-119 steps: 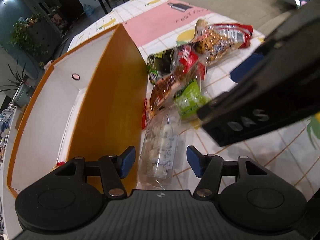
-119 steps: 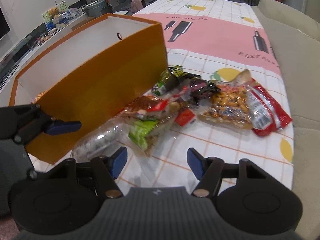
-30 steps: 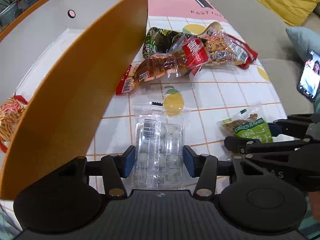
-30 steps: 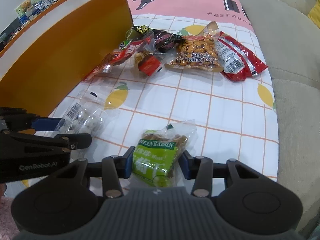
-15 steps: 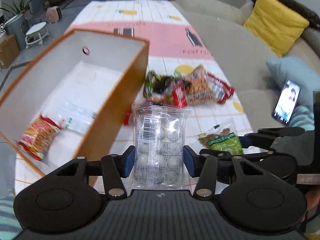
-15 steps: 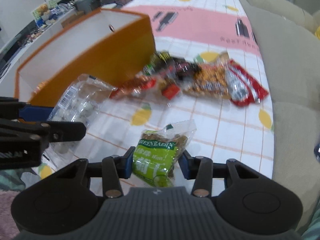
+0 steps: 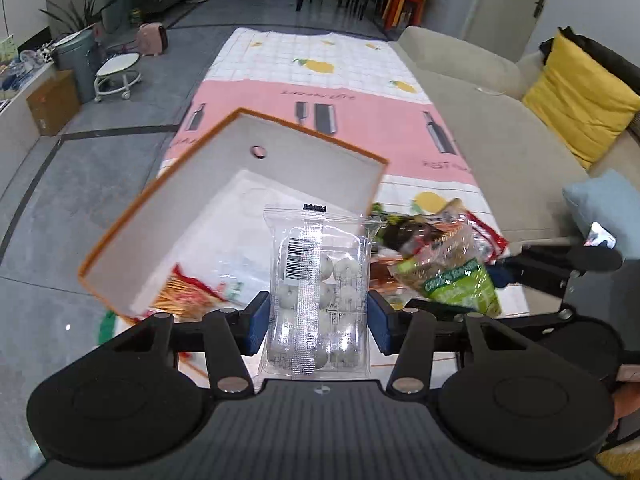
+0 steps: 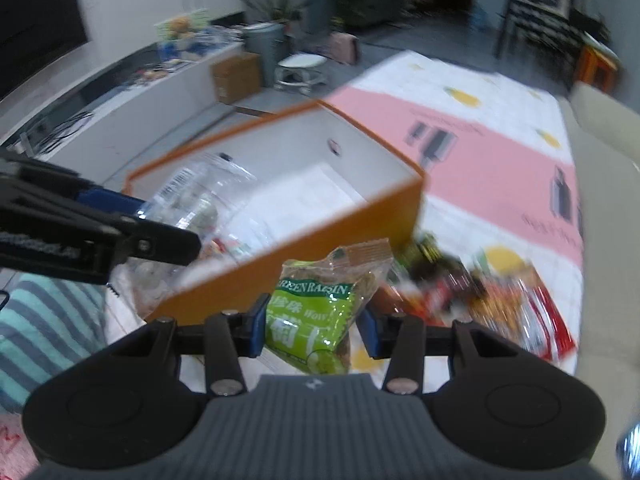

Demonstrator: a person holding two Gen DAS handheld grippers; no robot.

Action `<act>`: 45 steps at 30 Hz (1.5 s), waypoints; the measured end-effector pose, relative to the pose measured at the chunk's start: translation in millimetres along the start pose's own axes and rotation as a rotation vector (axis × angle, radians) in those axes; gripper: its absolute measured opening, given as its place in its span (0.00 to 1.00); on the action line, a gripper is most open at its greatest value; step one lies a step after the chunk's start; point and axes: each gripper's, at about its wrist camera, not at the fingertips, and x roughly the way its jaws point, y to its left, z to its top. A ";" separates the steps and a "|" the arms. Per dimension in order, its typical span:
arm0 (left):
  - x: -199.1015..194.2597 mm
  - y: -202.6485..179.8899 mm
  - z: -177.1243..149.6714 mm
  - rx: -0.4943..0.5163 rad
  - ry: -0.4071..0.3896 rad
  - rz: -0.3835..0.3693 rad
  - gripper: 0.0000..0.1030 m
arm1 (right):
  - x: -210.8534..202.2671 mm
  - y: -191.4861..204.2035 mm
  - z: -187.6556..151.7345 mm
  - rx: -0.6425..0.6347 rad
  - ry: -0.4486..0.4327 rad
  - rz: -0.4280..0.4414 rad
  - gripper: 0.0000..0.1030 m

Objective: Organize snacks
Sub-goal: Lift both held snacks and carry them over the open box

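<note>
Both grippers are up off the table now, each carrying its snack toward the orange box [image 7: 224, 208]. Left gripper [image 7: 318, 322] fingers clamp the clear pack of white balls [image 7: 318, 280] above the box; right gripper [image 8: 312, 330] fingers grip the green raisin bag [image 8: 320, 312] beside its near wall.

Orange box [image 7: 224, 216] mouth open above

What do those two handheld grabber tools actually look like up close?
Both look alike. The left gripper and the right gripper are matte black plastic with a ribbed grey body, two round black discs, linkage bars with silver pins, and blue pads on the fingertips. White lettering, too blurred to read, marks the left one's side.
</note>
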 end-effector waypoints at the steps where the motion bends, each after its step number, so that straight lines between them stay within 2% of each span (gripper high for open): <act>1: 0.5 5.7 2.2 -0.002 0.009 0.003 0.56 | 2.7 3.4 7.6 -0.024 -0.004 0.017 0.42; 6: 13.4 34.1 17.7 0.010 0.076 0.044 0.56 | 20.5 20.0 42.3 -0.119 -0.007 0.080 0.42; 10: 28.6 57.7 29.0 0.001 0.144 0.043 0.56 | 40.9 35.6 70.2 -0.219 0.002 0.121 0.42; 16: 55.4 71.2 31.7 0.014 0.246 0.039 0.56 | 82.7 50.7 93.0 -0.337 0.092 0.141 0.42; 20: 75.0 73.6 28.9 0.016 0.307 0.019 0.56 | 112.2 43.1 101.3 -0.354 0.159 0.144 0.42; 26: 97.9 69.1 29.7 0.066 0.388 0.008 0.56 | 142.2 45.1 95.6 -0.469 0.229 0.132 0.42; 33: 125.1 64.6 24.6 0.094 0.482 0.000 0.56 | 163.4 43.3 91.6 -0.492 0.283 0.159 0.42; 45: 144.1 56.7 19.4 0.135 0.534 0.002 0.58 | 195.7 45.5 78.3 -0.511 0.399 0.163 0.42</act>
